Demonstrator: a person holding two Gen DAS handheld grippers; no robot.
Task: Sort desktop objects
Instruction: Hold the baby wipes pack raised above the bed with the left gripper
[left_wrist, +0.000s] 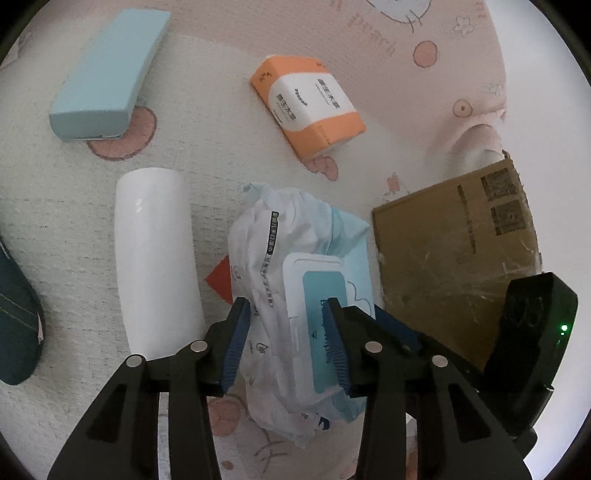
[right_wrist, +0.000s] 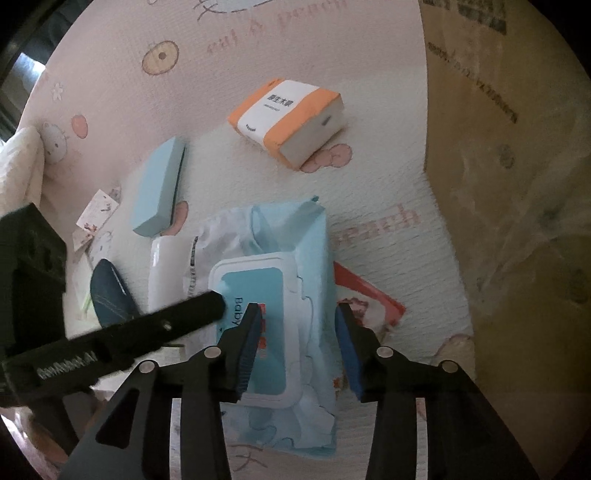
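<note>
A soft baby-wipes pack (left_wrist: 280, 266) with a white and teal flip lid lies flat on the pink-and-white patterned cloth (left_wrist: 229, 173). My left gripper (left_wrist: 286, 343) straddles the pack's near left part, its blue pads apart and a gap showing at the left pad. My right gripper (right_wrist: 299, 347) straddles the right part of the same wipes pack (right_wrist: 273, 258); its right pad stands clear of the pack's edge. Both are open. One black finger of the left gripper (right_wrist: 147, 328) crosses the right wrist view.
Beyond the pack lie an orange tissue pack (left_wrist: 308, 107), a light blue case (left_wrist: 107, 70) and a white cylinder (left_wrist: 155, 266). A dark green pouch (left_wrist: 14, 317) is at the left, a cardboard box (left_wrist: 454, 251) at the right. A red card (right_wrist: 365, 291) pokes out under the pack.
</note>
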